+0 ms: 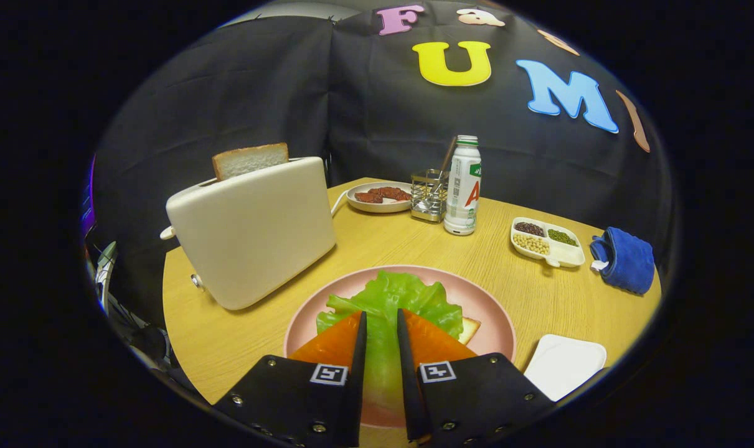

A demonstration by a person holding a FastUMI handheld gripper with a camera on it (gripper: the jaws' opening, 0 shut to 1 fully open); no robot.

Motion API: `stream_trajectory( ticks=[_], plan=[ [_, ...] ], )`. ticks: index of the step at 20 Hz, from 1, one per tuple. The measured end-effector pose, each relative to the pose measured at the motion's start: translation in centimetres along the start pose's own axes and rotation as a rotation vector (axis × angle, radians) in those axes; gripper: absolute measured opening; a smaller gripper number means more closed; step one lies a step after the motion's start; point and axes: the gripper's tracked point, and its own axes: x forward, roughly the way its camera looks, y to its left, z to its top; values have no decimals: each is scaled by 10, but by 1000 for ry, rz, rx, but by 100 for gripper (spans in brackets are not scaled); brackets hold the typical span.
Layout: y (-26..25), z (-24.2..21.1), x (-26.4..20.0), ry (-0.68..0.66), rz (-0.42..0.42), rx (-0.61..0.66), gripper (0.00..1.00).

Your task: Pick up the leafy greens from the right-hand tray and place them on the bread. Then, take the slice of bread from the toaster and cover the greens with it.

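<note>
We see the ruffled leafy greens (389, 305) lying over bread (468, 328) on a smooth pink plate (495, 317), running between the slightly parted hand-held gripper (381, 323) fingers; whether they pinch it is unclear.

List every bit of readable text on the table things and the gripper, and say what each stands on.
Bottle label: print too small and blurred to read.
Gripper: two square coded markers, no words; its jaws stand narrowly parted over the leafy greens, and whether they press the leaf cannot be told.
Toaster: no text seen.
</note>
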Motion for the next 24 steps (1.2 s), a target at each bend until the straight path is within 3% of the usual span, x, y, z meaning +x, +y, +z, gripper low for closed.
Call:
stream_trajectory(
  ticks=[8,15,24],
  plan=[
    [42,63,-15,-151,31,-45,28],
    [93,117,-21,-276,107,-36,28],
    [148,153,-14,-386,145,5,27]
  ],
)
